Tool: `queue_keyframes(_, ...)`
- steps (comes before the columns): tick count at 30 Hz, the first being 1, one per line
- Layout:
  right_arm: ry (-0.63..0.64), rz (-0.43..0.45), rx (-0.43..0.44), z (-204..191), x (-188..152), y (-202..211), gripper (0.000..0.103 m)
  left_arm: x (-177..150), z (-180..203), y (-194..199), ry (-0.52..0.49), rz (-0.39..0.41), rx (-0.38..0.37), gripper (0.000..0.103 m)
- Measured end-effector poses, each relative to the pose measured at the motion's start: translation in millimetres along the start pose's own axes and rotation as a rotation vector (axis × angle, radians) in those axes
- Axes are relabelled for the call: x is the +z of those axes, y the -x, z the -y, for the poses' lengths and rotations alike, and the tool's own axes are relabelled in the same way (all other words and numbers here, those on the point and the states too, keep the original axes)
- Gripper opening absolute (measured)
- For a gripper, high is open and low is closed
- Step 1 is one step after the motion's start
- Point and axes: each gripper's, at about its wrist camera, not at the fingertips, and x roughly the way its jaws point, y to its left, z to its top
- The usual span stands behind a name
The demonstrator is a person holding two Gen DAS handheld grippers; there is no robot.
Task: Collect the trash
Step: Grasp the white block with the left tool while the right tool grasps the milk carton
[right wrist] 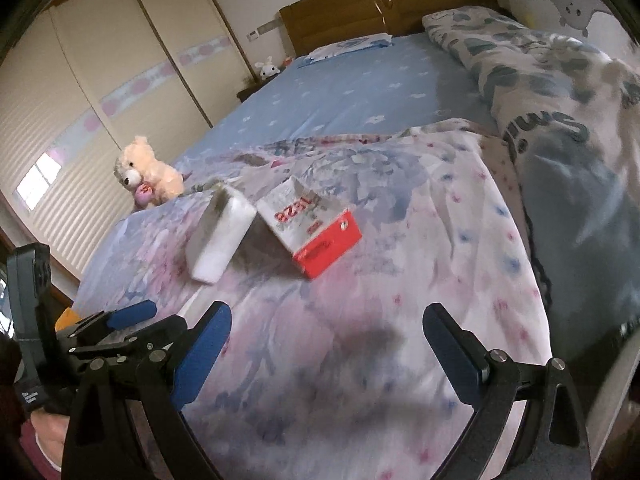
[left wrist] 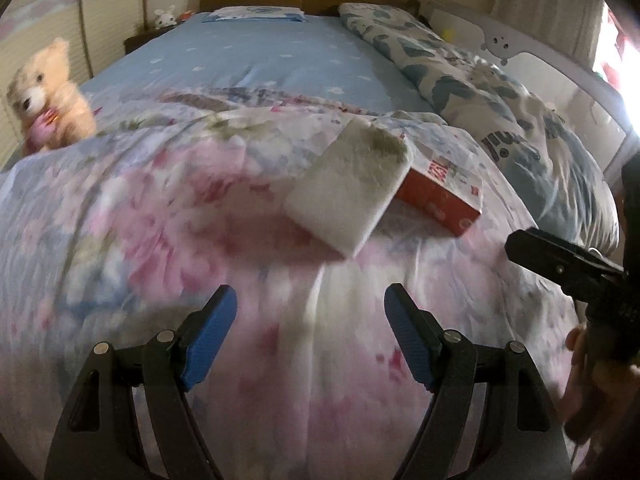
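A home bedroom: made bed (right wrist: 340, 92), wooden headboard (right wrist: 384, 4), sliding wardrobe (right wrist: 120, 60).

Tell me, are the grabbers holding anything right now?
No, nothing is held. The left gripper and the right gripper are both open over the flowery quilt; the white packet and red box lie ahead, untouched.

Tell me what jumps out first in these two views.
A white block leaning on a red-and-white box, mid-bed on the floral quilt. A teddy bear sits at the bed's left edge. Both grippers, left and right, hover open short of them.
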Motion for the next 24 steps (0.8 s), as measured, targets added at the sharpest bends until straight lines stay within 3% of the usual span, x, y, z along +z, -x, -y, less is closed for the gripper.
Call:
queue_keyframes(6, 0.059, -0.025, 0.007, -0.1, 23.3, -21.5, 0.097, 19.5, -2.6, -20.4, -0.053, -0.007, -0.037, 0.081)
queue_keyframes(12, 0.165, -0.075, 0.003, -12.1, 35.2, -47.2, 0.096, 28.2, -4.4, -20.8, -0.064, 0.037, -0.089, 0.080)
queue_keyframes(14, 0.191, -0.089, -0.008, -15.3, 36.0, -54.5, 0.095, 28.9, -0.6, -20.9, -0.086, 0.045, -0.094, 0.076)
queue_keyframes(15, 0.203, -0.096, -0.017, -17.1, 36.3, -58.2, 0.095, 28.9, 2.4, -21.4, -0.098, 0.043, -0.102, 0.064)
queue_keyframes(16, 0.217, -0.094, -0.030, -19.3, 36.7, -60.1, 0.092, 28.4, 5.2, -23.2, -0.113, 0.033, -0.109, 0.052)
queue_keyframes(17, 0.223, -0.093, -0.034, -19.9, 37.1, -60.4, 0.089, 27.9, 7.5, -25.1, -0.125, 0.022, -0.111, 0.051)
queue_keyframes(20, 0.240, -0.089, -0.066, -22.7, 38.3, -61.1, 0.063, 25.7, 12.9, -21.3, -0.151, 0.037, -0.100, 0.049)
queue_keyframes(24, 0.231, -0.092, -0.061, -22.0, 34.0, -54.1, 0.058, 16.8, 12.6, -14.2, -0.123, 0.020, -0.100, 0.048)
